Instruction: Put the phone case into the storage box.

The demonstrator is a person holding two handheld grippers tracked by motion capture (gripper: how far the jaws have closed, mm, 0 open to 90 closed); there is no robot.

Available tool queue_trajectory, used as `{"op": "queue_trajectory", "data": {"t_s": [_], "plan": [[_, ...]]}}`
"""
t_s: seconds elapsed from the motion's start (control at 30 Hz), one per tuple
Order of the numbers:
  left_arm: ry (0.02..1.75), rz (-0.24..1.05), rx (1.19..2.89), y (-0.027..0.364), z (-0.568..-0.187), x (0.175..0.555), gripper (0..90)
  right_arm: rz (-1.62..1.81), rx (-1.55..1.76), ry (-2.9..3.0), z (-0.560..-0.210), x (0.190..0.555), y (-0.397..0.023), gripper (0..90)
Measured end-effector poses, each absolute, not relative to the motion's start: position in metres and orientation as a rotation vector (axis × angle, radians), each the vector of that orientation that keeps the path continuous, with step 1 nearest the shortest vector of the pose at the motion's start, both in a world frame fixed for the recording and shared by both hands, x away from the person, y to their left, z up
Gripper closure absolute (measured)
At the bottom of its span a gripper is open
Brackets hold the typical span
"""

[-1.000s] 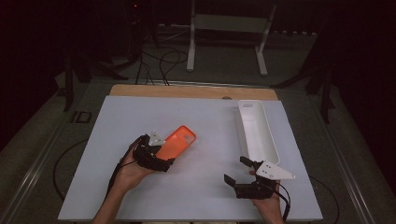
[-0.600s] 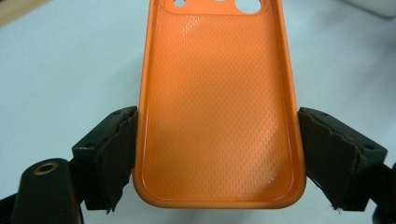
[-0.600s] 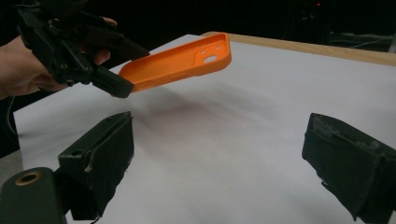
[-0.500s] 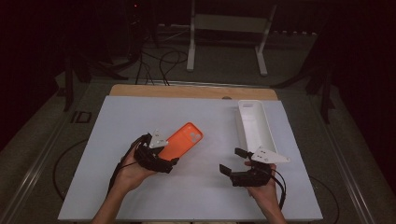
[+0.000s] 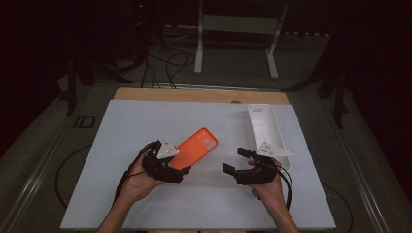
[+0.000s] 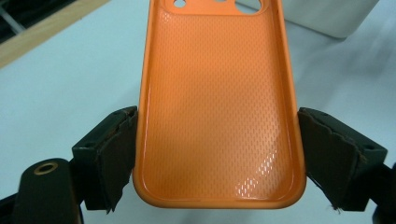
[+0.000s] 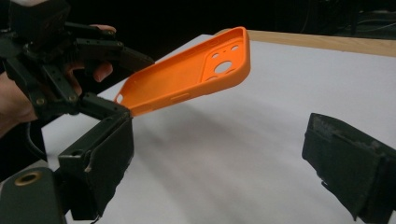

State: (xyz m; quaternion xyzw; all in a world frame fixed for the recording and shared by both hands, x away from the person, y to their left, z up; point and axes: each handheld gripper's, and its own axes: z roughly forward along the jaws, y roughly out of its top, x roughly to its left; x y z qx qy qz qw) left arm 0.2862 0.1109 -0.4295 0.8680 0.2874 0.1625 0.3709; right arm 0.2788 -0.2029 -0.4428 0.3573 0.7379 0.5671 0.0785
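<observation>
An orange phone case (image 5: pixel 197 148) is held off the white table, tilted up toward the far right, with its camera cutouts at the far end. My left gripper (image 5: pixel 171 162) is shut on its near end. In the left gripper view the two pads (image 6: pixel 116 154) press the long sides of the case (image 6: pixel 217 93), whose dimpled inside faces the camera. My right gripper (image 5: pixel 235 160) stands open just right of the case, with nothing between its jaws. The right gripper view has the case (image 7: pixel 187 74) ahead at the left, beyond the open right gripper (image 7: pixel 219 158), in the left gripper (image 7: pixel 56 70).
A long white tray (image 5: pixel 265 126) lies at the table's right side, just behind my right hand. The table's wooden far edge (image 5: pixel 194 94) runs across the back. A cable (image 5: pixel 73 165) trails off the left side.
Both hands have risen a little. The right gripper has moved left and away from the front edge, toward the case. The case has lifted and shifted slightly right in the left gripper.
</observation>
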Motion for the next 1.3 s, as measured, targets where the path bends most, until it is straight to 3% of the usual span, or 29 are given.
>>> {"op": "queue_trajectory", "data": {"t_s": [0.8, 1.07, 1.3], "plan": [[0.611, 0.398, 2.216, 0.092, -0.425, 0.271, 16.7, 1.753, 1.165, 2.272, -0.438, 0.299, -0.183, 9.5], [0.583, 0.383, 2.208, 0.086, -0.425, 0.268, 16.7, 1.744, 1.194, 2.302, -0.440, 0.301, -0.177, 16.9], [0.563, 0.395, 2.207, 0.083, -0.428, 0.266, 16.6, 1.712, 1.261, 2.297, -0.435, 0.302, -0.171, 33.3]]}}
